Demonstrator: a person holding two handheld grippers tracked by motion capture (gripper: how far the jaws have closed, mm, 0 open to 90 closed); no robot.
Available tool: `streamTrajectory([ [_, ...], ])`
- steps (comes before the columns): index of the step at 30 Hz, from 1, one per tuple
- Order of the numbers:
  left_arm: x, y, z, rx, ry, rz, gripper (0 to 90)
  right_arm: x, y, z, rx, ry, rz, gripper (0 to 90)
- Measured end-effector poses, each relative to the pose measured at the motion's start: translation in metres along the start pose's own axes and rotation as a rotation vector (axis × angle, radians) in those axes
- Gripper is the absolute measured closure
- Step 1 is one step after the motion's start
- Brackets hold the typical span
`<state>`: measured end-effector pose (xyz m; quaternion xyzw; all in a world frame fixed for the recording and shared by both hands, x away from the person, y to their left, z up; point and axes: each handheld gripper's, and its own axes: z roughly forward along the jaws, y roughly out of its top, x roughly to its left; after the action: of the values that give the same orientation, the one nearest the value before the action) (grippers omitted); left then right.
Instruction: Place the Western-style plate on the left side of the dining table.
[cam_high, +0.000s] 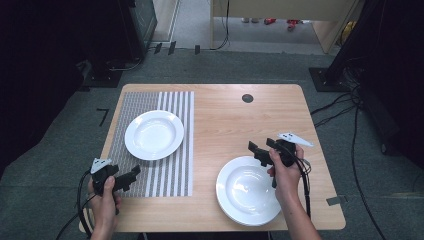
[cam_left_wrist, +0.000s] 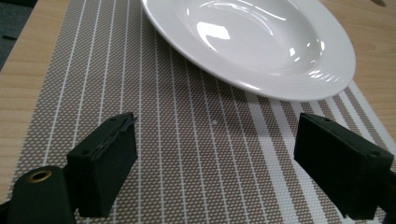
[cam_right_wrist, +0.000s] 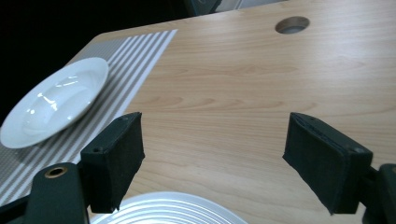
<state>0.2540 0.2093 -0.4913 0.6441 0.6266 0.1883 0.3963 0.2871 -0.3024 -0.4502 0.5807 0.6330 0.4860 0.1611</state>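
Note:
One white deep plate (cam_high: 154, 134) (cam_left_wrist: 261, 42) (cam_right_wrist: 53, 105) rests on the striped placemat (cam_high: 170, 170) (cam_left_wrist: 187, 140) at the table's left. A stack of white plates (cam_high: 248, 190) (cam_right_wrist: 163, 210) sits near the front right. My left gripper (cam_high: 131, 176) (cam_left_wrist: 219, 163) is open over the placemat's near part, short of the single plate, with nothing between its jaws. At the far rim of the stack my right gripper (cam_high: 260, 147) (cam_right_wrist: 215, 161) hovers open, empty, pointing across the bare wood.
The wooden table (cam_high: 240, 120) has a round cable hole (cam_high: 247, 98) (cam_right_wrist: 292, 24) near its far edge. Cables (cam_high: 345, 107) run over the floor to the right, and dark equipment stands off the table's far left corner.

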Motion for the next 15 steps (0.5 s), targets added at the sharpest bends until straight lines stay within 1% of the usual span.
streamTrajectory([
  [7,0.006,-0.007,-0.002,0.011,0.028,0.002,13.3,-0.024,-0.011,-0.013,0.0,-0.045,0.02,19.9],
  [8,0.008,-0.008,-0.003,0.013,0.033,0.002,13.3,-0.032,-0.015,-0.017,-0.002,-0.06,0.023,19.8],
  [9,0.008,-0.008,-0.003,0.013,0.033,0.002,13.3,-0.032,-0.015,-0.017,-0.002,-0.06,0.023,19.8],
  [10,0.008,-0.009,-0.003,0.011,0.037,0.002,13.3,-0.039,-0.018,-0.02,0.002,-0.079,0.031,19.9],
  [11,0.009,-0.009,-0.004,0.011,0.042,0.004,13.3,-0.039,-0.018,-0.02,0.002,-0.079,0.031,19.9],
  [15,0.013,-0.013,-0.006,0.012,0.055,0.005,13.3,-0.055,-0.025,-0.028,0.006,-0.116,0.04,19.9],
])
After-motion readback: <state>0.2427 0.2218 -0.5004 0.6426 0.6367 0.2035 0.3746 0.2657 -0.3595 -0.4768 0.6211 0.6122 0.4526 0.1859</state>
